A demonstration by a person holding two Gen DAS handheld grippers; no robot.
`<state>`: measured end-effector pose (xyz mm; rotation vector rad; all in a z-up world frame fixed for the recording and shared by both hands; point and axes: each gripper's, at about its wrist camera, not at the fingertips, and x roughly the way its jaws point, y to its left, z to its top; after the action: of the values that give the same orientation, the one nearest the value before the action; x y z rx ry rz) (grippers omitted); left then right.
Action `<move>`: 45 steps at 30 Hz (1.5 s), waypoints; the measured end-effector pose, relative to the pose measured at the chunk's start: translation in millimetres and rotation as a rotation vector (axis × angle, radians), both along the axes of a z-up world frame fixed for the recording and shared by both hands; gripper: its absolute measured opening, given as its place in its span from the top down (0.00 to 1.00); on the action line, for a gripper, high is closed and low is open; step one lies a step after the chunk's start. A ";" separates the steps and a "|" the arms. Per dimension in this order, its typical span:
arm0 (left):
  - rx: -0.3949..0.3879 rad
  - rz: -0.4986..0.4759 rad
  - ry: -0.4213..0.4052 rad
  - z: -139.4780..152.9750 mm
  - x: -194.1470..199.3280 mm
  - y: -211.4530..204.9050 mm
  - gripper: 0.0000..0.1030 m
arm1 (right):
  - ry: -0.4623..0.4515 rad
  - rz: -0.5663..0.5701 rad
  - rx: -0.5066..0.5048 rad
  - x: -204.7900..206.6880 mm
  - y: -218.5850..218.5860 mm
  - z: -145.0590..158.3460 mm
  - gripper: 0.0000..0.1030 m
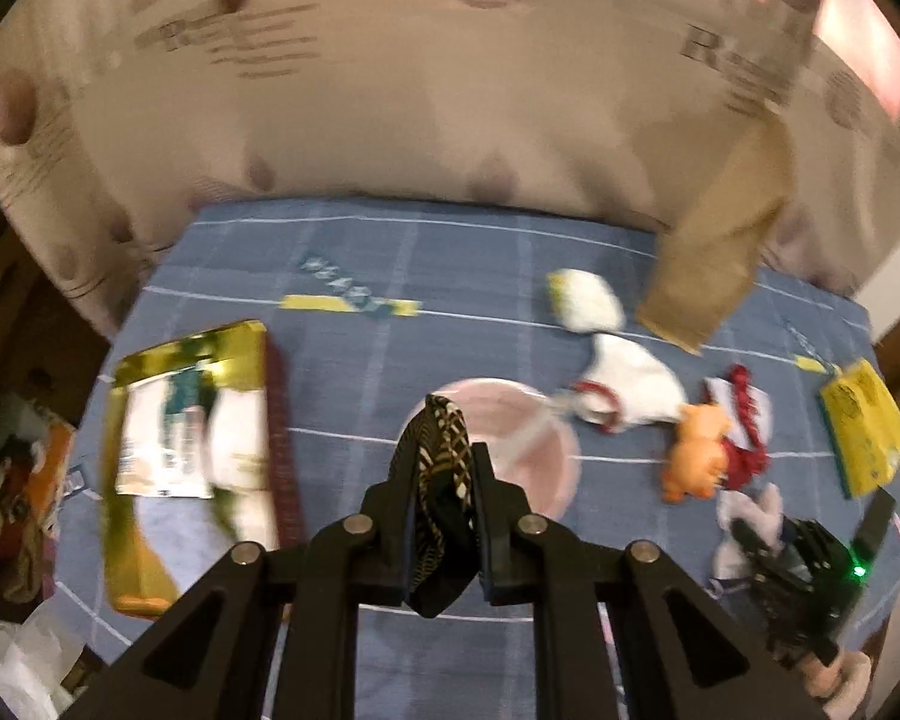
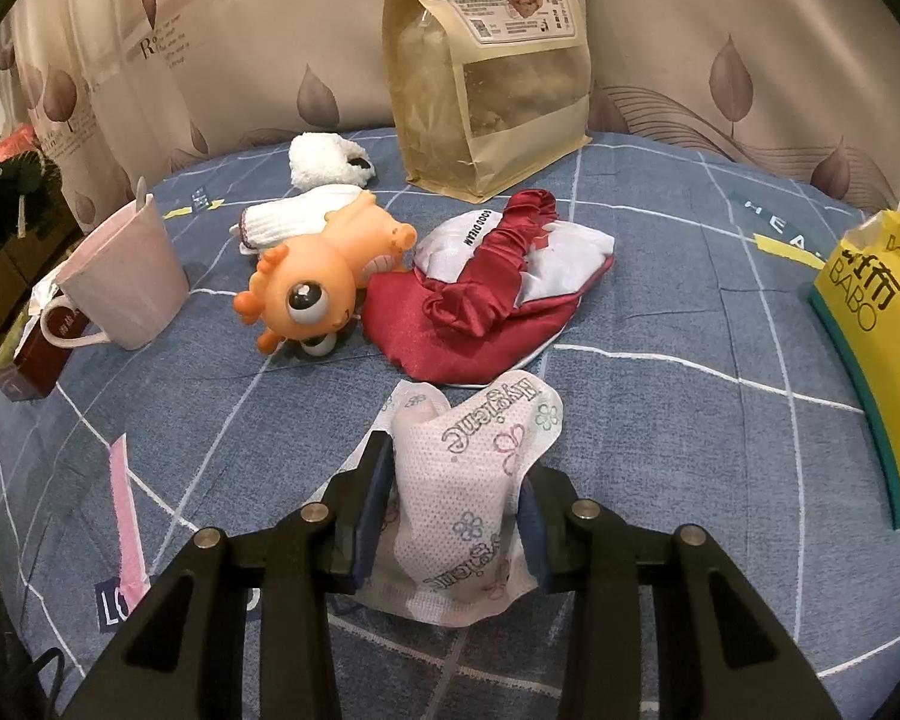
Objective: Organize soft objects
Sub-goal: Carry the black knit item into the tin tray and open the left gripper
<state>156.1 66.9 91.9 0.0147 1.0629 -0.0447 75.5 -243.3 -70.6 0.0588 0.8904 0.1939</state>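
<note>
Pinching a black-and-cream patterned cloth (image 1: 441, 480) tight between its jaws, the left gripper (image 1: 444, 516) hangs above the pink mug (image 1: 534, 456) just ahead of it. The right gripper (image 2: 456, 516) squeezes a white flower-printed packet (image 2: 468, 492) (lettering upside down), with the orange toy (image 2: 312, 288) and red satin pouch (image 2: 486, 300) lying beyond its fingertips on the blue checked cloth (image 2: 690, 420).

Blue checked bedsheet (image 2: 660, 312) carries pink mug (image 2: 123, 279), orange toy (image 2: 312, 276), white sock (image 2: 294, 219), fluffy white sock (image 2: 324, 159), red-and-white satin pouch (image 2: 486, 294), upright kraft bag (image 2: 492, 72), yellow tissue pack (image 2: 876, 348); gold packet (image 1: 192, 420) at left edge.
</note>
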 end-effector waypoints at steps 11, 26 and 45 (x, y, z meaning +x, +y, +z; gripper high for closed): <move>0.057 0.161 0.039 -17.6 15.4 89.9 0.86 | 0.000 0.001 -0.014 0.0 2.4 -0.2 0.64; 0.071 0.324 0.138 -62.1 11.4 181.9 0.86 | 0.000 0.001 -0.020 0.5 3.4 -0.5 0.63; 0.063 0.354 0.176 -88.6 3.6 208.8 0.74 | -0.001 0.003 -0.043 0.2 6.0 -0.5 0.62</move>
<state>159.7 275.7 3.3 -0.1223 1.2295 0.3124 75.7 -237.4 -71.0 0.0176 0.8938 0.1774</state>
